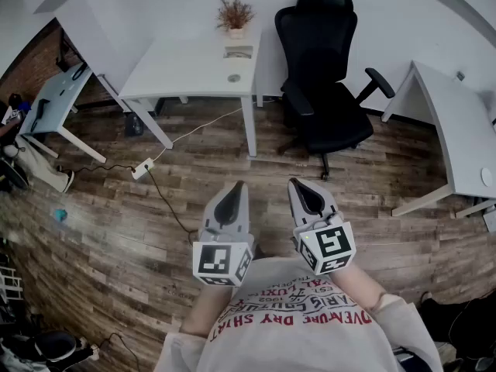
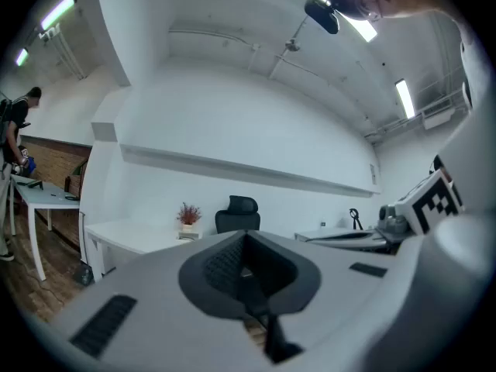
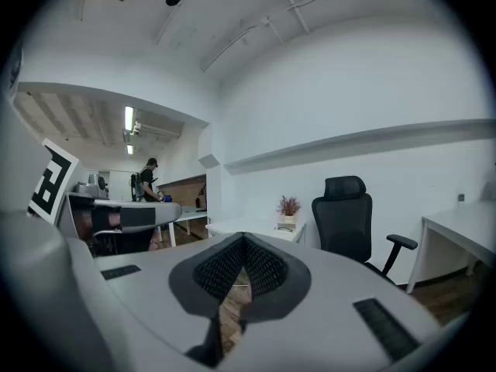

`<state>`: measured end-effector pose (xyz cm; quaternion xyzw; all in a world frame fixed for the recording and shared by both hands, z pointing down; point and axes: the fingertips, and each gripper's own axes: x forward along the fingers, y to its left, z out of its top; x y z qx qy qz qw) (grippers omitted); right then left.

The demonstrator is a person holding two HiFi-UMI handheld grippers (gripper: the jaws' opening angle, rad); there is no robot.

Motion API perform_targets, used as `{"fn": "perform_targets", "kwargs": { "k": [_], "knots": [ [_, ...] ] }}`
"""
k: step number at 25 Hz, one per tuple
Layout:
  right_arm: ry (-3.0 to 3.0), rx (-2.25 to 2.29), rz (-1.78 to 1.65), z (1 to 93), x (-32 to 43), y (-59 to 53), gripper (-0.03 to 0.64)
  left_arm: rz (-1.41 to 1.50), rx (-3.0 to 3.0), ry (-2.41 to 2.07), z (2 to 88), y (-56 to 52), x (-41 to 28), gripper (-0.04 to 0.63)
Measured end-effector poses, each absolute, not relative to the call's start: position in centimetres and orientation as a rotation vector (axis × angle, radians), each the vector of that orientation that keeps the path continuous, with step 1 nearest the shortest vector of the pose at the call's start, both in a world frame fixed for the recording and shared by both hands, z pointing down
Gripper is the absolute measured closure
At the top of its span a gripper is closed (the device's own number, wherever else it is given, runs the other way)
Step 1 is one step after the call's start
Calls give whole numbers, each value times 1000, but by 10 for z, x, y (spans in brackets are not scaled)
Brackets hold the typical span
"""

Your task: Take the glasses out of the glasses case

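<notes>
Left tool (image 1: 235,188), right tool (image 1: 299,184): lower centre, jaws together, empty. Glasses case: unseen. Task: not begun.

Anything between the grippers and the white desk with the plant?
Nothing visible: only wood floor with a cable on it. The office chair stands right of the desk. Left gripper and right gripper are shut, empty. No glasses case discernible.

An office: white desks (image 1: 186,72), a black swivel chair (image 1: 325,45), wood floor (image 1: 116,223).
</notes>
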<state>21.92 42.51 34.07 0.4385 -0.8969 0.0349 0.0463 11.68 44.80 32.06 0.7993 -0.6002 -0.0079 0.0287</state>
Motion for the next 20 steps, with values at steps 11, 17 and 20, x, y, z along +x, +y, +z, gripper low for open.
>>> {"fn": "perform_targets", "kwargs": {
  "k": [11,17,20],
  "knots": [
    [-2741,1353,185,350,215,418,604,-15,2457,-1809,327,436,110,588],
    [-2671,1361,203,366,206,406,604,3,2413,-1807,337,424,95,588],
    [-2644,1350,231,376,200,399,604,14,2382,-1798,346,414,86,588]
  ]
}}
